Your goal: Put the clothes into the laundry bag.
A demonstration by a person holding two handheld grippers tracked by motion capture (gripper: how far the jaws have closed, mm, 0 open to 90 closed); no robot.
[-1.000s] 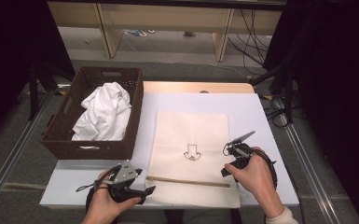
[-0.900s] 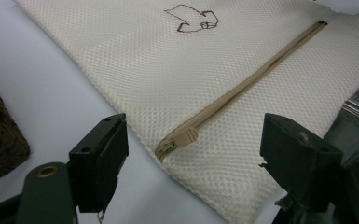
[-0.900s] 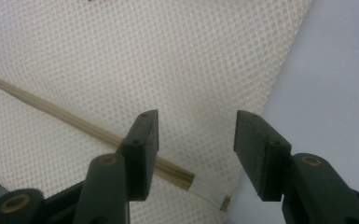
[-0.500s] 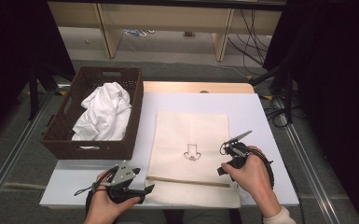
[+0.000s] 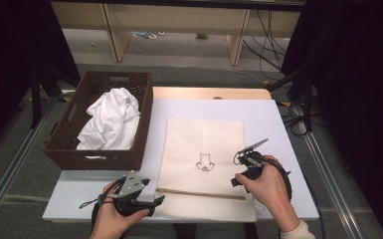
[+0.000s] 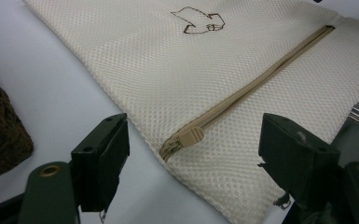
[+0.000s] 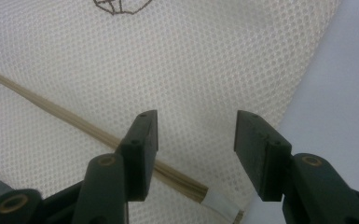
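A cream mesh laundry bag (image 5: 204,144) lies flat on the white table (image 5: 273,124), with a small brown embroidered mark (image 5: 205,163) and a tan zipper (image 5: 199,192) across its near end. My left gripper (image 5: 155,201) is open at the bag's near left edge. In the left gripper view the zipper pull (image 6: 189,136) lies on the mesh between the open jaws of the left gripper (image 6: 193,142). My right gripper (image 5: 238,172) hovers open over the bag's right side. In the right gripper view its jaws (image 7: 196,130) straddle bare mesh just beyond the zipper (image 7: 70,119) and its white end tab (image 7: 219,203).
A dark wicker basket (image 5: 99,158) stands at the table's left with a crumpled white cloth (image 5: 110,119) in it. Its corner (image 6: 0,135) sits close to my left jaw. Bare table runs along the bag's right and far sides. Cables lie on the floor beyond.
Both hands have shifted only a little: the left gripper edged right toward the bag's zipper end, the right gripper drifted slightly left over the bag. Both stay open.
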